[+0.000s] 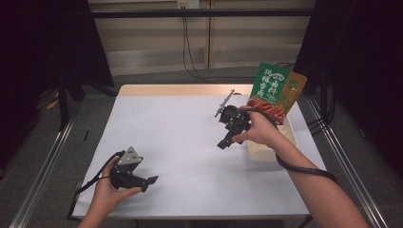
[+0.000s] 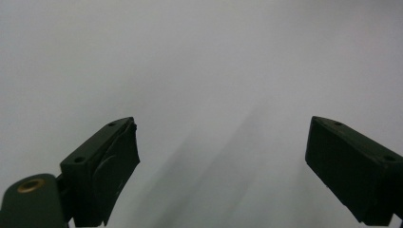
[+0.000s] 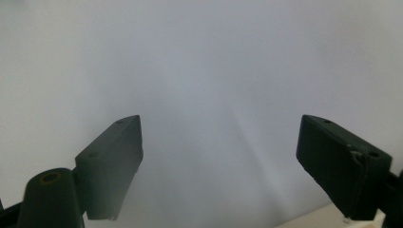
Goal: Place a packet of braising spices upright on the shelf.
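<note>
In the high view my left gripper rests low over the table's front left, held by a hand, jaws pointing right. Its own view has the jaws wide apart over bare white tabletop, so the left gripper is open and holds nothing. My right gripper is held above the table's right half, just left of a cream tray. The right gripper is open too, jaws spread over white surface. A green and orange snack bag stands upright in the tray behind the right hand.
The white table has a wooden strip along its far edge. Metal rails run along both sides of the table. Black cables trail from each gripper. A corner of the cream tray shows at the bottom right of the right gripper view.
</note>
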Tool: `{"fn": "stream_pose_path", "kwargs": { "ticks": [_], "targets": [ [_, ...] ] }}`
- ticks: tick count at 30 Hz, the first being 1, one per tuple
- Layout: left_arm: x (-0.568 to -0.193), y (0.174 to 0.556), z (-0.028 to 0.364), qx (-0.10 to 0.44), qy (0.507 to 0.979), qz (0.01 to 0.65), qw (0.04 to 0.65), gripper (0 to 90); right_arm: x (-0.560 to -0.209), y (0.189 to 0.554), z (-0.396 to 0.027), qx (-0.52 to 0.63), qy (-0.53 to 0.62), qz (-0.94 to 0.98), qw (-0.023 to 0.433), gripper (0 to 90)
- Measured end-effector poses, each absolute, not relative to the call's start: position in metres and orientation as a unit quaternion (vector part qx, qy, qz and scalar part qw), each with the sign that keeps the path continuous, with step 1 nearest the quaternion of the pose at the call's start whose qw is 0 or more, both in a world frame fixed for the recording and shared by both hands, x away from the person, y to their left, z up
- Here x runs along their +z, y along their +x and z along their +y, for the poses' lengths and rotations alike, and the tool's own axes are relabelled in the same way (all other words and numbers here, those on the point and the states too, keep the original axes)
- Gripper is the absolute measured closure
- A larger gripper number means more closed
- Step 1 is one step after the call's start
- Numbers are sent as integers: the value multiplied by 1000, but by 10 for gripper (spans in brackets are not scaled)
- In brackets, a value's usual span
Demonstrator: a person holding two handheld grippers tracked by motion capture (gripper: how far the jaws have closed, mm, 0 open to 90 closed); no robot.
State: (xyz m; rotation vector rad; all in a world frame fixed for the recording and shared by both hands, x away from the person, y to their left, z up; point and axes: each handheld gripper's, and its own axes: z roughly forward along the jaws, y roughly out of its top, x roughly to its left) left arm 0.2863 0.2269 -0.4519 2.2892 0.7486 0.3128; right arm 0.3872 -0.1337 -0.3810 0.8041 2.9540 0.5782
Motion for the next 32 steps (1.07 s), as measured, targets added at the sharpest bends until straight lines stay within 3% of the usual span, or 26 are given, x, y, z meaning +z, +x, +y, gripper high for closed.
{"fn": "stream_pose_path", "kwargs": {
  "ticks": [32],
  "targets": [
    [-454,286,225,118,881,291,355,105,-427,345,-117,242,242,939,16,148]
  ]
}}
